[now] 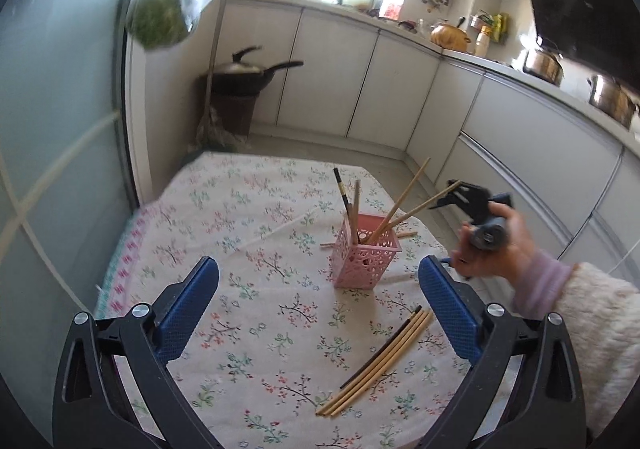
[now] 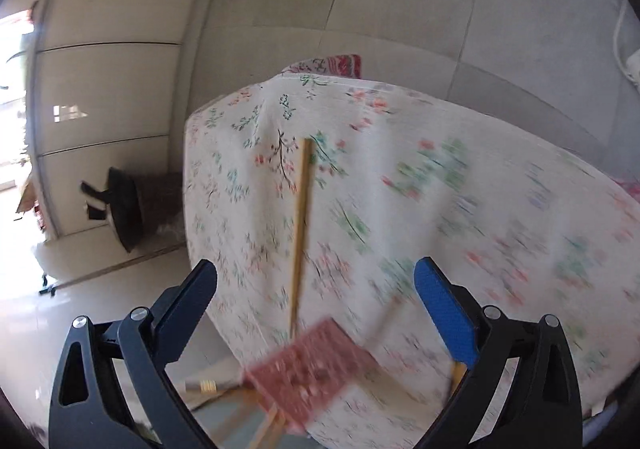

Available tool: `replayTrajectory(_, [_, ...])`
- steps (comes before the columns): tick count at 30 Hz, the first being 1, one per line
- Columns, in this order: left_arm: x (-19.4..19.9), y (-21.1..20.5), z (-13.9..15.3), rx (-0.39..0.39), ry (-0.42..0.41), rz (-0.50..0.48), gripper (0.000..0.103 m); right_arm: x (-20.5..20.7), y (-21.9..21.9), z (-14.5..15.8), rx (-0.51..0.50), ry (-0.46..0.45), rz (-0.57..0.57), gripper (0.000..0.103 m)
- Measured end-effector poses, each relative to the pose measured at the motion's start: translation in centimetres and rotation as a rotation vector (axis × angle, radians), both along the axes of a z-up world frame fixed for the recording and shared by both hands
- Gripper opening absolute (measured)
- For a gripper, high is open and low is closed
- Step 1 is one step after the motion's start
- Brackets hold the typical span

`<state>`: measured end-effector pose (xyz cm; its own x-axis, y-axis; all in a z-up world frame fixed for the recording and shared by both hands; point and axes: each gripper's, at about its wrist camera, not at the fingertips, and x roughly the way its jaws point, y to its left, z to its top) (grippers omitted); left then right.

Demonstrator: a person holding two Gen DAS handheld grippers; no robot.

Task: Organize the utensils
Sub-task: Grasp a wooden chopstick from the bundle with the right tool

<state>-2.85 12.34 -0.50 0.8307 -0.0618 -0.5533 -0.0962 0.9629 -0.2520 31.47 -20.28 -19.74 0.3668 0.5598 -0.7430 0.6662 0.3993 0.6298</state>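
The left tongs (image 1: 318, 285) are standing wide open over the surface (image 1: 224, 289), gripping nothing. The right tongs (image 2: 316, 289) are likewise spread open and empty; in the left view they are showing ahead and to the right of the left tongs, in the person's hand (image 1: 490, 249).

The pink holder (image 1: 362, 255) is sitting upright just ahead of the left tongs, slightly toward the right finger. Four chopsticks (image 1: 400, 205) are leaning in it, splayed at differing angles. A loose bundle (image 1: 380, 359) of three pale sticks and one dark one is lying on the cloth between the left fingers, nearer the right one. Further sticks are lying flat behind and beside the holder; their count is not clear.

In the right view one chopstick (image 2: 301, 225) is rising between the open fingers, touching neither pad, and the holder is appearing below as a red blur. That view is heavily smeared, so depth cannot be judged.

Risks noted:
- The holder looks light and the leaning sticks are shifting its weight to one side; a knock from the right tongs is likely to tip it.
- The bundled sticks are touching, so closing on one may drag or scatter its neighbours.
- The cloth is draping loosely; a snagged finger could pull it and roll sticks off the edge.
- The two tongs are working close together and could collide.
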Motion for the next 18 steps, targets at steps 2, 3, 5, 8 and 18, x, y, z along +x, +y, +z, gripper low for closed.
replayTrajectory(2, [0.6,0.7,-0.4,-0.045,0.021,0.001,0.096,2.0,0.4,-0.9,-0.022,0.038,-0.002,0.087])
replayTrajectory(3, [1.0,1.1,-0.6,-0.071,0.033,0.002,0.096,2.9,0.5,-1.3,-0.037,0.056,0.001,0.082])
replayTrajectory(5, [1.5,1.7,-0.8,-0.104,0.046,0.008,0.096,5.0,1.3,-2.0,-0.086,0.089,0.028,0.073])
replayTrajectory(8, [2.1,2.4,-1.0,-0.135,0.056,0.011,0.096,7.6,2.4,-1.5,-0.186,0.117,0.061,0.07])
replayTrajectory(18, [2.8,2.9,-1.8,-0.157,0.104,0.017,0.096,8.8,2.4,-0.7,-0.284,0.035,0.09,0.009])
